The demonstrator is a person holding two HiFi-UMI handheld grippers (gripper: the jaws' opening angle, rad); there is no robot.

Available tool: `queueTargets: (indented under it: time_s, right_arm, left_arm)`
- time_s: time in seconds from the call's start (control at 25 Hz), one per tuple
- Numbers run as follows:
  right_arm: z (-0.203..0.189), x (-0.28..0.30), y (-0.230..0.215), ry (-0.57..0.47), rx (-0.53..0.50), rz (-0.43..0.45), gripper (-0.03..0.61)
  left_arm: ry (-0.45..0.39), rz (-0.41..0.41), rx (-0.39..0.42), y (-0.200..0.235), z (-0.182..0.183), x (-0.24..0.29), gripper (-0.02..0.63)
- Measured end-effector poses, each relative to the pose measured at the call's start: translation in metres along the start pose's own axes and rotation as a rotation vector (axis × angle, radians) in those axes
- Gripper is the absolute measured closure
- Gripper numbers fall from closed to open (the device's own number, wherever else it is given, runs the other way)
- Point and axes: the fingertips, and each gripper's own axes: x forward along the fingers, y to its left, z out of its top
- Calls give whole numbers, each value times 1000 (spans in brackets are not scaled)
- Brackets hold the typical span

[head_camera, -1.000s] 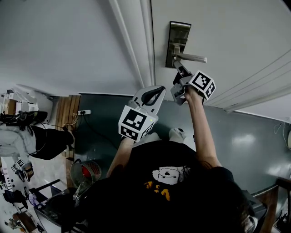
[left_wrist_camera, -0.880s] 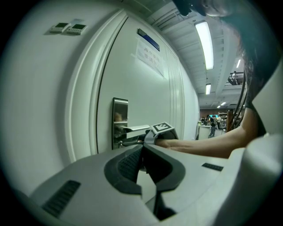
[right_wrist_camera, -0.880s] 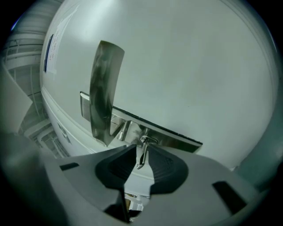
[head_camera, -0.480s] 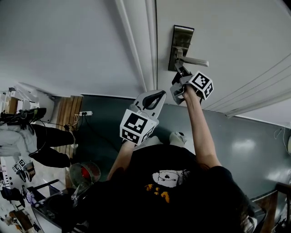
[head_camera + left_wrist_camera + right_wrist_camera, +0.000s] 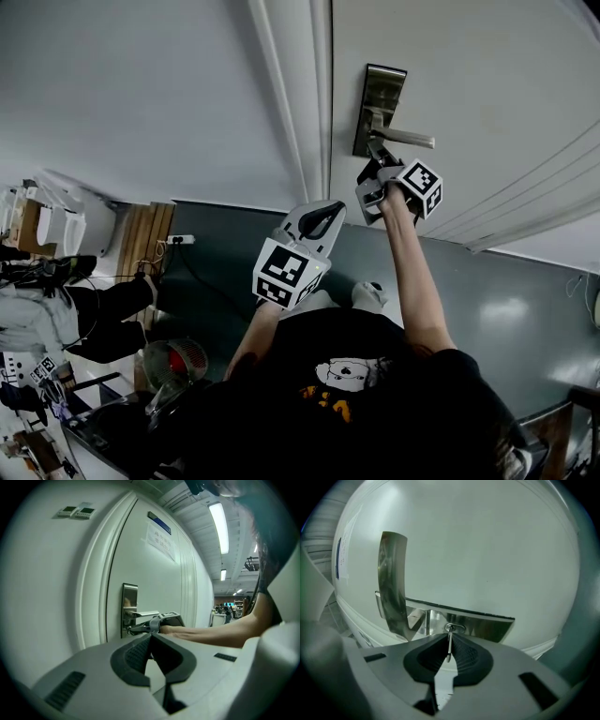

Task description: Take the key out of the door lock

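A small metal key [image 5: 448, 646] sticks out of the keyhole in the steel lock plate [image 5: 487, 626], below the lever handle [image 5: 393, 583]. My right gripper [image 5: 449, 638] is shut on the key, its tips pressed close to the plate. In the head view the right gripper [image 5: 375, 155] reaches up to the lock plate [image 5: 378, 108] just under the handle [image 5: 410, 139]; the key is hidden there. My left gripper [image 5: 330, 208] hangs lower, off the door, shut with nothing in it [image 5: 150, 635]. From the left gripper view I see the right gripper [image 5: 129, 630] at the lock plate [image 5: 130, 604].
The white door frame [image 5: 300, 94] runs just left of the lock. A notice [image 5: 159, 538] is stuck high on the door. The floor [image 5: 525, 281] is grey. A person [image 5: 56, 309] sits at the far left, near a power strip [image 5: 178, 239].
The right gripper has stayed at the lock, edging closer to the plate. The left gripper has kept its place below it. The head view has shifted slightly.
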Motion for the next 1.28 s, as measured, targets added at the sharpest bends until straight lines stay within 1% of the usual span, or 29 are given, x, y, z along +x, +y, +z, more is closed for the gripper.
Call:
queueTargets:
  time_s: [0.2, 0.44, 0.6, 0.76, 0.96, 1.12, 1.28]
  right_arm:
    - [-1, -2, 0, -15, 50, 5, 554]
    - [-5, -5, -2, -13, 79, 25, 555]
    - [-6, -6, -4, -8, 77, 23, 555]
    - [-12, -16, -2, 6, 53, 24, 555]
    - [-20, -25, 0, 35, -36, 21, 557]
    - [-31, -42, -6, 47, -35, 15, 557]
    - [-38, -55, -4, 56, -36, -5, 556]
  left_arm:
    - [1, 11, -11, 4, -1, -2, 606]
    - [6, 18, -25, 13, -5, 1, 606]
    - [10, 17, -33, 14, -8, 3, 606]
    - [11, 16, -44, 14, -11, 0, 606]
    - [16, 17, -57, 15, -19, -3, 606]
    - [20, 11, -70, 9, -29, -9, 606]
    - [25, -1, -91, 11, -27, -11, 606]
